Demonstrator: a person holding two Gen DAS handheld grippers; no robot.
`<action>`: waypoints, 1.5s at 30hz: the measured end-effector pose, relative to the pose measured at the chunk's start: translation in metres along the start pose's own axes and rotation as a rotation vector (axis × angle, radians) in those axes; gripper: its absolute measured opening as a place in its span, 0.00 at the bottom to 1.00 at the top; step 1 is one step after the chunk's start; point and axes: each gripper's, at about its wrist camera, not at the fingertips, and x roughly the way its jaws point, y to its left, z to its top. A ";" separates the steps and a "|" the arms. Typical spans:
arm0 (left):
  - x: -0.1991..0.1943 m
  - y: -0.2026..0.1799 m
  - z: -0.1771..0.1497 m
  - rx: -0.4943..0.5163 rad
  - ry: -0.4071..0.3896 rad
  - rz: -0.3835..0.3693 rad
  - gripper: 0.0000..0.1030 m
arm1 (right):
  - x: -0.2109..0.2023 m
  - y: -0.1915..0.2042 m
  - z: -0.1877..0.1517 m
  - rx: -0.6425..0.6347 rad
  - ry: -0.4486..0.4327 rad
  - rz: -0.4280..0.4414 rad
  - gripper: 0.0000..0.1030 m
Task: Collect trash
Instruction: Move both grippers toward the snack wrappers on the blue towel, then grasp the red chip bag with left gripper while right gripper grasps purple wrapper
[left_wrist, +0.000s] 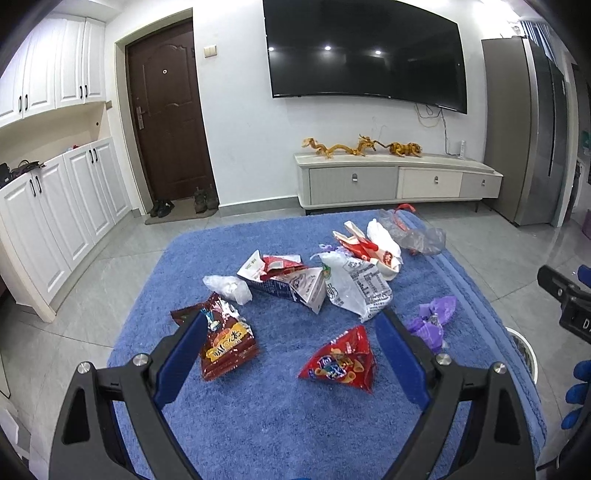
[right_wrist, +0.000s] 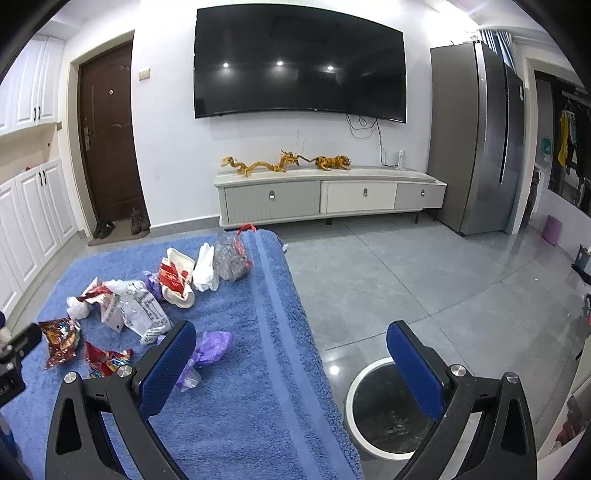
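Observation:
Several pieces of trash lie on a blue fluffy cloth (left_wrist: 266, 424). A red triangular snack bag (left_wrist: 340, 360) and a dark red wrapper (left_wrist: 225, 339) lie nearest my left gripper (left_wrist: 291, 325), which hangs open and empty above the cloth. Behind them are a flattened milk carton (left_wrist: 288, 282), a printed white plastic bag (left_wrist: 358, 288) and a purple wrapper (left_wrist: 432, 317). My right gripper (right_wrist: 291, 332) is open and empty over the cloth's right edge. The purple wrapper (right_wrist: 214, 347) lies just beyond its left finger, and a round white-rimmed bin (right_wrist: 348, 406) stands on the floor under its right finger.
More trash lies farther back: a red-and-white carton (left_wrist: 365, 247), a clear plastic bag (left_wrist: 417, 232) and crumpled white plastic (left_wrist: 229, 288). Grey tiled floor (right_wrist: 424, 280) lies right of the cloth. A TV cabinet (right_wrist: 325, 199) and a fridge (right_wrist: 476, 147) stand at the far wall.

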 end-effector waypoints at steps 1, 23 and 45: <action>-0.002 0.000 -0.001 0.002 -0.001 0.000 0.90 | -0.002 0.000 0.001 0.003 -0.007 0.002 1.00; -0.025 0.015 -0.005 -0.018 -0.044 -0.011 0.90 | -0.027 0.012 0.005 0.006 -0.022 -0.021 1.00; 0.005 0.054 0.020 -0.090 -0.057 0.067 0.90 | 0.000 -0.004 0.008 0.051 0.005 0.016 1.00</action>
